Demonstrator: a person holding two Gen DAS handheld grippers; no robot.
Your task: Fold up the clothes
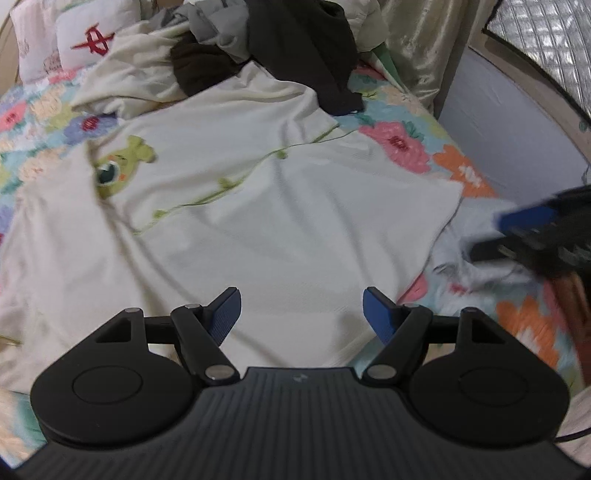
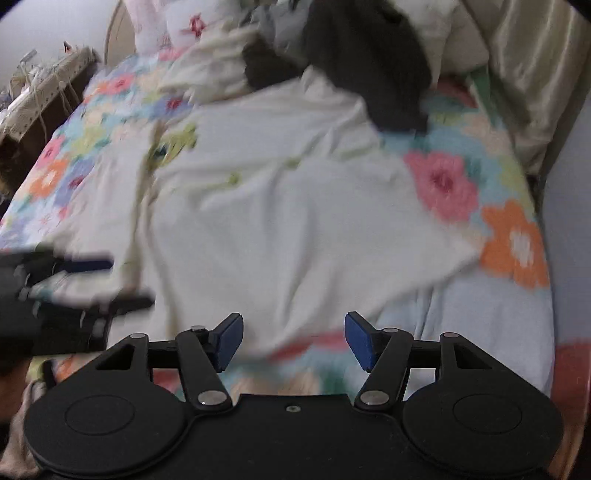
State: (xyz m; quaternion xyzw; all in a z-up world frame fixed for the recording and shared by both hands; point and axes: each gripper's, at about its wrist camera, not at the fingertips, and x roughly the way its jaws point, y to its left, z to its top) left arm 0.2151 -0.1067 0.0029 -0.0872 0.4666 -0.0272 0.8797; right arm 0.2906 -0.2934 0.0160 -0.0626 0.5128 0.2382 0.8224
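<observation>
**Both tongs empty above a cream shirt on the bed**

We see a cream shirt (image 1: 280, 206) spread out on a bed with a floral bedspread (image 1: 399, 144) — the shirt lies roughly flat with creases, a green cartoon print (image 1: 125, 162) near its left side and a thin green vine line running across the middle. In the right wrist view the same shirt (image 2: 295, 221) fills the centre, and its right edge ends just beside a pink flower and an orange flower on the bedspread (image 2: 517, 243).

The left tongs (image 1: 302, 314) hover over the near part of the shirt, blue pads apart, nothing between them. The right tongs (image 2: 294, 341) hang over the near hem of the shirt and the bedspread, pads also apart and empty. Each tool shows blurred at the edge of the other's view: the right one at the right side of the left view, the left tongs (image 2: 110, 280) at the left of the right view.

At the far end of the bed we note a heap of clothes — a dark garment (image 1: 314, 55), a grey one (image 1: 214, 26) and a dark brown one (image 1: 199, 66) — resting on the shirt's far edge. A white pillow with a red mark (image 1: 88, 40) sits far left. Both views are motion-blurred, so fine detail is unclear.
</observation>
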